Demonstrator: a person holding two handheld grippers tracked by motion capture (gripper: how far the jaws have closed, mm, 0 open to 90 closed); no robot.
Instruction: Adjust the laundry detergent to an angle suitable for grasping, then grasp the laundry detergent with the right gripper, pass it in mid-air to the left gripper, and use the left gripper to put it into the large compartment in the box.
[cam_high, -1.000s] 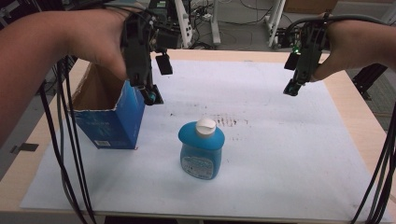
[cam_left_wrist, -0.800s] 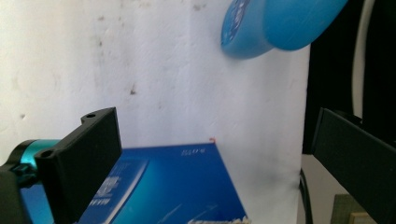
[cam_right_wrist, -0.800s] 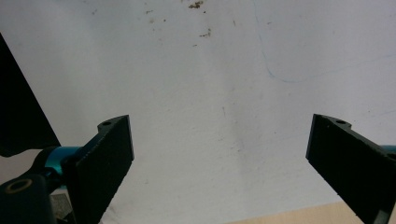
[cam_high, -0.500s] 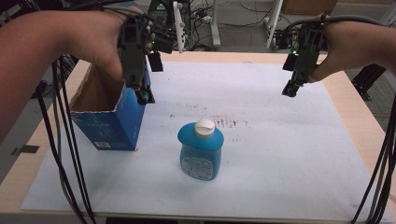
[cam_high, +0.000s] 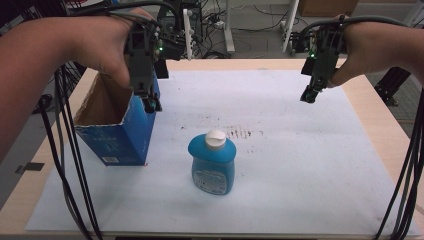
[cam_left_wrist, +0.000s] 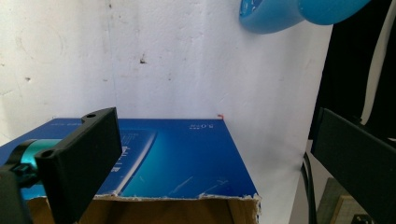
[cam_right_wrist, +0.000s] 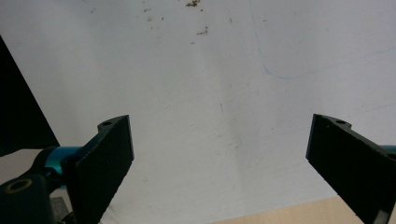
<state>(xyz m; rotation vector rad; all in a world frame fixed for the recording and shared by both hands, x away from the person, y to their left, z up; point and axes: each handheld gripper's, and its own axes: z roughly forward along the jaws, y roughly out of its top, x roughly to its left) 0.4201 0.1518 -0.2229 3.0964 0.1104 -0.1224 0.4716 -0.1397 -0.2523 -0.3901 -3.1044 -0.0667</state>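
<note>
High view, left gripper (cam_high: 150, 102): held over the near right corner of the open blue carton (cam_high: 120, 132), pointing down, tips at the carton's torn top edge; its jaws have just been opening and nothing lies between them.
High view, blue carton: stands upright at the left of the white sheet (cam_high: 310, 165), top open, brown inside showing.
High view, blue bottle (cam_high: 212, 162): upright with a white cap (cam_high: 215, 139), near the middle of the sheet, just right of the carton and apart from it.
High view, right gripper (cam_high: 310, 94): hangs above the far right of the sheet, well apart from the bottle and carton, pointing down.
High view, table (cam_high: 380, 125): pale wood rim shows around the sheet; black cables (cam_high: 65, 165) trail down both sides.

Left gripper view, left gripper (cam_left_wrist: 215, 163): jaws stand wide, one on each side of the frame, gap empty (the carton's wall runs below, between them but untouched as far as one can tell).
Left gripper view, blue carton (cam_left_wrist: 177, 158): its blue face and ragged cardboard edge sit under the jaws.
Left gripper view, blue bottle (cam_left_wrist: 280, 14): a rounded blue part at the top edge, beyond the carton.

Right gripper view, right gripper (cam_right_wrist: 219, 158): jaws wide apart, holding nothing.
Right gripper view, white sheet (cam_right_wrist: 210, 74): lies under the jaws, speckled with a few dark marks; a strip of table (cam_right_wrist: 280, 212) shows at the bottom.
</note>
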